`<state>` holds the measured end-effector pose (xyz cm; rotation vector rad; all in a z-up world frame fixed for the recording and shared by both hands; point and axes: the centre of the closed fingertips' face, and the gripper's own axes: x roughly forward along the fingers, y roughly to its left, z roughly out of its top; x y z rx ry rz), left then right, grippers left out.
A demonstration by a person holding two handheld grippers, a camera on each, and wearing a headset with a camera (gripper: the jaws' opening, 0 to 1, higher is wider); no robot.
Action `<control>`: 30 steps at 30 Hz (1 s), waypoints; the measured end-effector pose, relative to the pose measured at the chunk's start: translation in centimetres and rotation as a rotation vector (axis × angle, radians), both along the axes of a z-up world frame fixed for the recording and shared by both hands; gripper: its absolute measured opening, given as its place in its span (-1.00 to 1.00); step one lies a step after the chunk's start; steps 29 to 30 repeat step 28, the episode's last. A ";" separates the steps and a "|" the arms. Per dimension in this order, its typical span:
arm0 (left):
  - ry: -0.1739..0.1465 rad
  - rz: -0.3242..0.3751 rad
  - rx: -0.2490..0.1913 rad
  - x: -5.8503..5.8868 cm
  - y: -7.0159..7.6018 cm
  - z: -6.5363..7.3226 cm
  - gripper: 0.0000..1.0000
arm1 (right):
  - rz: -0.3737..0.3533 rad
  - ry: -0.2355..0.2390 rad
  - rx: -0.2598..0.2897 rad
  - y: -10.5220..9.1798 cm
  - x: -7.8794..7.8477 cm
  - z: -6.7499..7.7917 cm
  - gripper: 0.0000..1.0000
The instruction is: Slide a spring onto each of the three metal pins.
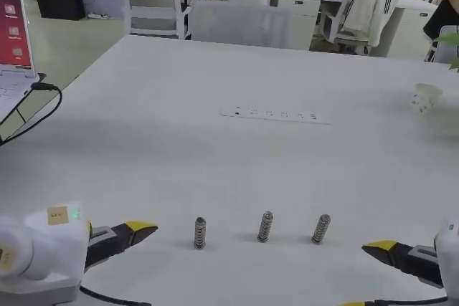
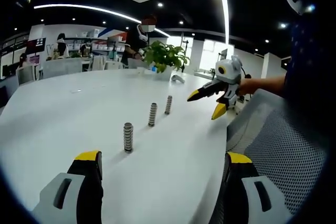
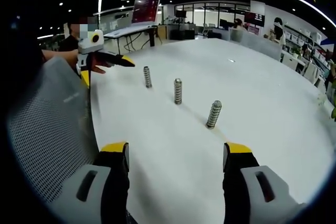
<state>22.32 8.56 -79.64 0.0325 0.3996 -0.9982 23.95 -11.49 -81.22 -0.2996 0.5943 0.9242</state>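
Head view
Table point(image 1: 143, 148): white and flat; a strip point(image 1: 276, 114) of sockets lies across its middle.
Left spring point(image 1: 200, 233): a grey metal coil, tightly wound, standing upright near the table's near edge.
Middle spring point(image 1: 265, 226): the same grey coil, upright, in a row with the other two and apart from both.
Right spring point(image 1: 320, 228): the same coil, its top leaning a little to the right.
Pins: cannot tell whether one stands inside any coil.
Left gripper point(image 1: 135, 233): at the lower left, its yellow tip pointing at the left spring but apart from it.
Right gripper point(image 1: 367, 271): at the lower right, well clear of the right spring, its black jaws tipped in yellow.
Laptop point(image 1: 11, 34): at the far left edge, with a cable point(image 1: 44, 102) running from it.

Left gripper view
Left gripper point(image 2: 163, 157): jaws spread wide, with bare table between them.
Springs: left spring point(image 2: 128, 137) nearest, then middle spring point(image 2: 153, 114) and right spring point(image 2: 168, 105), in a line running away.
Right gripper point(image 2: 206, 104): held in a hand beyond the row, jaws parted and holding nothing.
Plant point(image 2: 165, 56): green, at the table's far end.

Right gripper view
Right gripper point(image 3: 176, 148): jaws wide apart, gripping nothing.
Springs: right spring point(image 3: 213, 114) nearest and tilted, then middle spring point(image 3: 178, 91) and left spring point(image 3: 147, 77), both upright.
Left gripper point(image 3: 107, 69): past the left spring, jaws parted and holding nothing.
Chair point(image 3: 52, 129): grey mesh, at the left.
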 end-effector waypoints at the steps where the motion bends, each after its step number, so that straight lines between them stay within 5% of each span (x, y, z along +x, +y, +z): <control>1: 0.000 0.001 -0.004 0.0 0.0 0.0 0.87 | -0.002 0.000 0.001 -0.1 0.0 0.0 0.47; 30: -0.001 0.017 -0.021 0.5 -0.1 0.3 0.87 | -0.029 -0.012 0.001 -0.4 0.8 -0.2 0.57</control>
